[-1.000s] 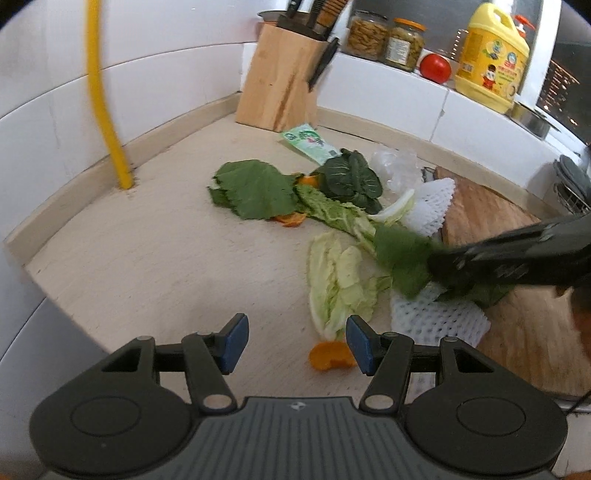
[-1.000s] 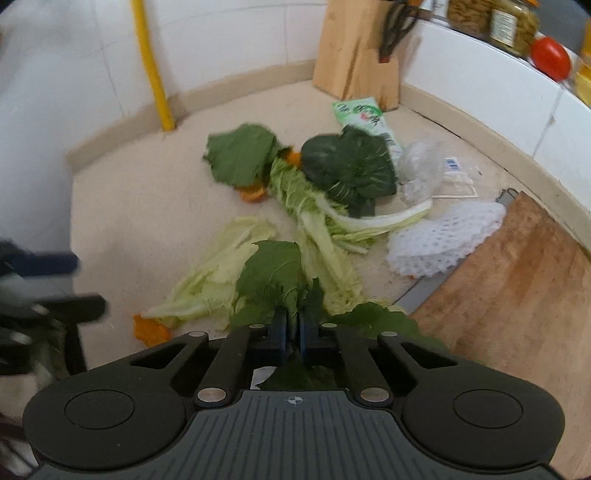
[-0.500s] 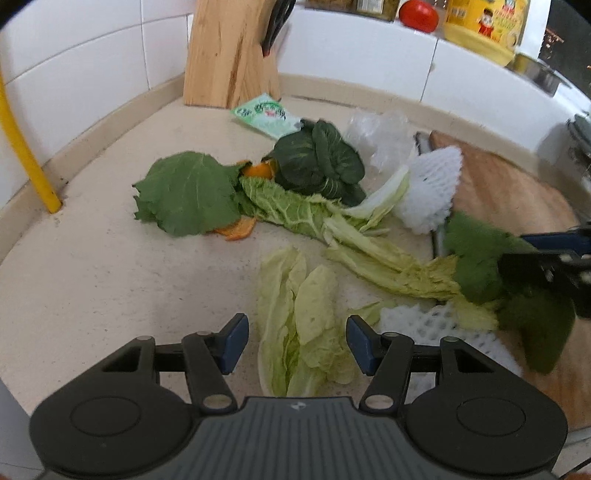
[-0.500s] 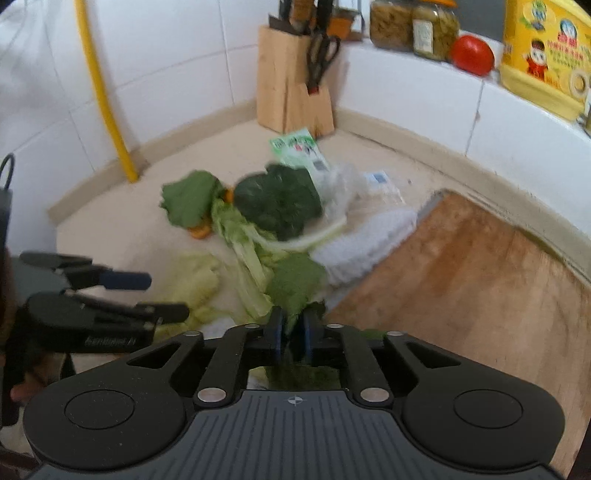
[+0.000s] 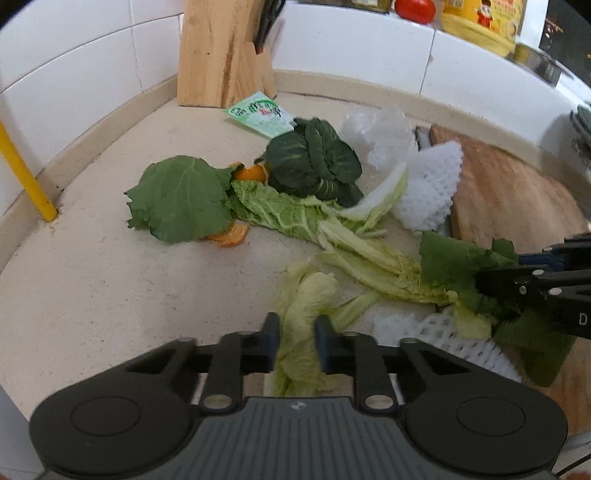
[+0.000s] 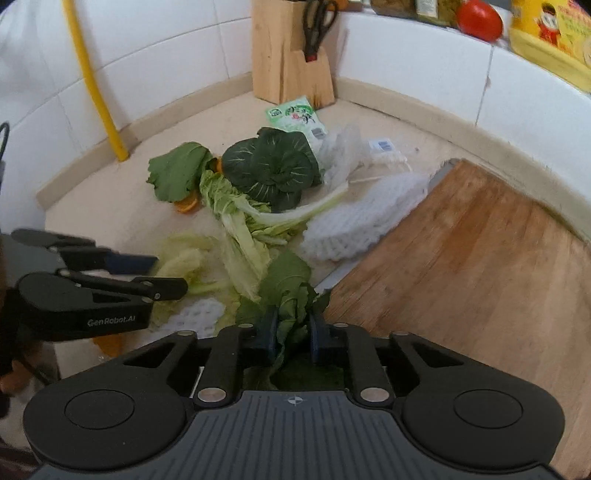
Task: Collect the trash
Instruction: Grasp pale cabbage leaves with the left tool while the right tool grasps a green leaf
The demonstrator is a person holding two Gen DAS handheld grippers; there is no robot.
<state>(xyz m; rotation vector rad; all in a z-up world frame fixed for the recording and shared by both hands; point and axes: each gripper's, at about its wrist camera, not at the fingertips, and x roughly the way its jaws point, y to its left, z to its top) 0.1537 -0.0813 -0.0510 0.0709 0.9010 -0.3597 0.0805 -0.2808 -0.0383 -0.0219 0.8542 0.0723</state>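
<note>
Vegetable scraps lie on the beige counter [image 5: 92, 280]. My left gripper [image 5: 295, 332] has its jaws closed around a pale cabbage leaf [image 5: 303, 306]; it also shows in the right wrist view [image 6: 147, 273]. My right gripper [image 6: 291, 328] is shut on a dark green leaf [image 6: 288, 280], seen in the left wrist view [image 5: 454, 258]. Further back lie a broad green leaf [image 5: 177, 199], a dark bok choy head [image 5: 314, 158], a long cabbage leaf [image 5: 288, 214], orange peel [image 5: 229, 236], white foam nets [image 5: 432, 184], a clear plastic bag [image 5: 376, 133] and a green packet [image 5: 258, 114].
A wooden cutting board [image 6: 480, 273] lies at the right. A knife block [image 6: 288, 59] stands in the back corner. A yellow pipe [image 6: 96, 81] runs up the tiled wall at left. A tomato [image 6: 480, 18] and a yellow bottle [image 6: 546, 33] stand on the ledge.
My left gripper has moved forward over the pale cabbage leaf and closed on it. My right gripper, still holding the dark green leaf, has pulled back towards the cutting board.
</note>
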